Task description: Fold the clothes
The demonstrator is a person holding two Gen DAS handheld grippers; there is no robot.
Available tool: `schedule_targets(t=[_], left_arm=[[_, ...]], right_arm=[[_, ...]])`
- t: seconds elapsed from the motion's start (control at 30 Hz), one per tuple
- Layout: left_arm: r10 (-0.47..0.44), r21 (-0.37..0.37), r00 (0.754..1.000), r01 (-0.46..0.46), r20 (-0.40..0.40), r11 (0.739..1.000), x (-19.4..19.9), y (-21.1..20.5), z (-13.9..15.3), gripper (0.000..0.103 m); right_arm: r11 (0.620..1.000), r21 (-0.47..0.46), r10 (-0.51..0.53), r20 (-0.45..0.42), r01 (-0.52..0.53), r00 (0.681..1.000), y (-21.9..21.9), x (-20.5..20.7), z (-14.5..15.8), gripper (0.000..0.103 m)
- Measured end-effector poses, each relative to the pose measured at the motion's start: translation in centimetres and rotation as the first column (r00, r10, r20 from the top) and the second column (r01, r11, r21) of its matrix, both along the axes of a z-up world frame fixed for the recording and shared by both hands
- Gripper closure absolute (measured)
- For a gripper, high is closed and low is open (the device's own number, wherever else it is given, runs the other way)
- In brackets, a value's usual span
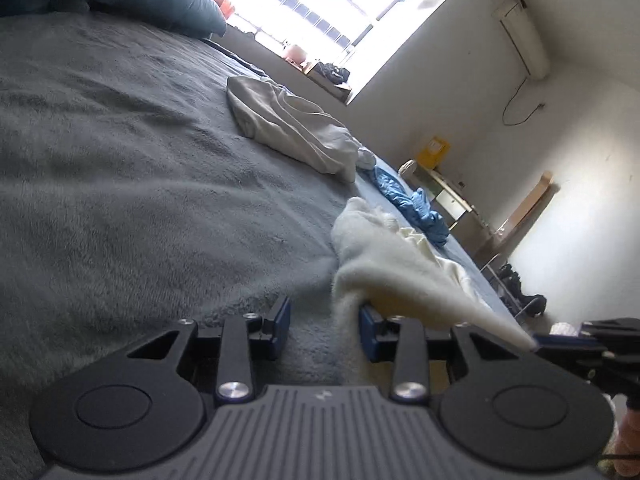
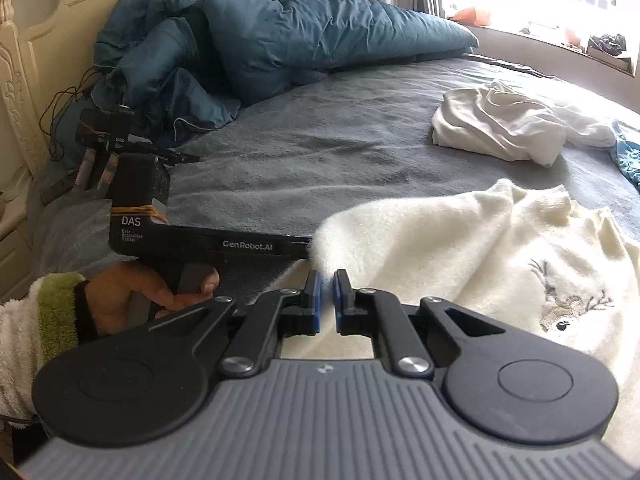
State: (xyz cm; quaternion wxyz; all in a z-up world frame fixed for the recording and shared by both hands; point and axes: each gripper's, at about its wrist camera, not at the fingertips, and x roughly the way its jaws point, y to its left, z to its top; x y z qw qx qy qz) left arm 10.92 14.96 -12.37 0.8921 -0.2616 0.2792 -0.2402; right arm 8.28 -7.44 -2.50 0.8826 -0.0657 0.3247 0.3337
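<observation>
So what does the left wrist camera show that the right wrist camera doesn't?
Only the left wrist view shows the air conditioner, the yellow box by the far wall and the shoes on the floor. Only the right wrist view shows the headboard, the person's left hand and the sweater's embroidery. Both show the cream sweater, the white garment and the teal duvet.

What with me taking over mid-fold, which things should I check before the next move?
1. Right tool shut on sweater corner: ok.
2. Left tool gripping sweater: not ok, jaws open, fabric not pinched.
3. Sweater spread flat: not ok, bunched.
4. Bare blanket beside it for laying out: ok.
5. White garment apart from sweater: ok.
6. Blue cloth clear of sweater: cannot tell.
</observation>
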Motion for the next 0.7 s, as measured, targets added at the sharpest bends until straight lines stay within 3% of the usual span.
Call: schedule_targets(t=[0.13, 0.23, 0.27, 0.33, 0.43, 0.5, 0.6, 0.7], left_arm=[[0.012, -0.072, 0.997, -0.007, 0.075, 0.997, -0.6, 0.6, 0.4, 0.066], [0.026, -0.132, 0.999, -0.028, -0.021, 0.991, 0.3, 1.3, -1.3, 0.065], [0.028, -0.162, 0.999, -0.034, -0.040, 0.986, 0.4, 1.7, -1.7, 0.069], [0.035, -0.202, 0.998, -0.045, -0.054, 0.978, 0.7, 2.3, -2.1, 0.073], [0.035, -0.195, 0.998, -0.043, -0.046, 0.980, 0.6, 2.2, -2.2, 0.073], [0.034, -0.207, 0.998, -0.043, -0.048, 0.977, 0.6, 2.3, -2.3, 0.073], [0.033, -0.216, 0.998, -0.043, -0.049, 0.976, 0.8, 2.7, -2.5, 0.073], [0.033, -0.219, 0.998, -0.043, -0.049, 0.975, 1.0, 2.9, -2.7, 0.073]], right_arm=[[0.999, 0.007, 0.035, -0.017, -0.035, 0.999, 1.1, 0.5, -0.6, 0.098], [0.998, 0.016, 0.059, -0.048, -0.058, 0.997, 1.8, 0.9, -0.9, 0.094], [0.998, 0.027, 0.059, -0.062, -0.057, 0.996, 1.5, 0.9, -0.8, 0.093], [0.998, 0.053, 0.038, -0.090, -0.033, 0.995, 0.5, 1.1, -0.3, 0.091], [0.996, 0.066, -0.047, -0.162, 0.058, 0.986, -2.2, 2.1, 0.2, 0.078], [0.992, 0.053, -0.098, -0.272, 0.116, 0.957, -3.9, 3.0, -0.1, 0.073], [0.983, 0.045, -0.141, -0.436, 0.178, 0.889, -6.2, 4.2, -1.0, 0.062], [0.965, 0.071, -0.180, -0.526, 0.254, 0.831, -7.0, 4.8, -2.7, 0.057]])
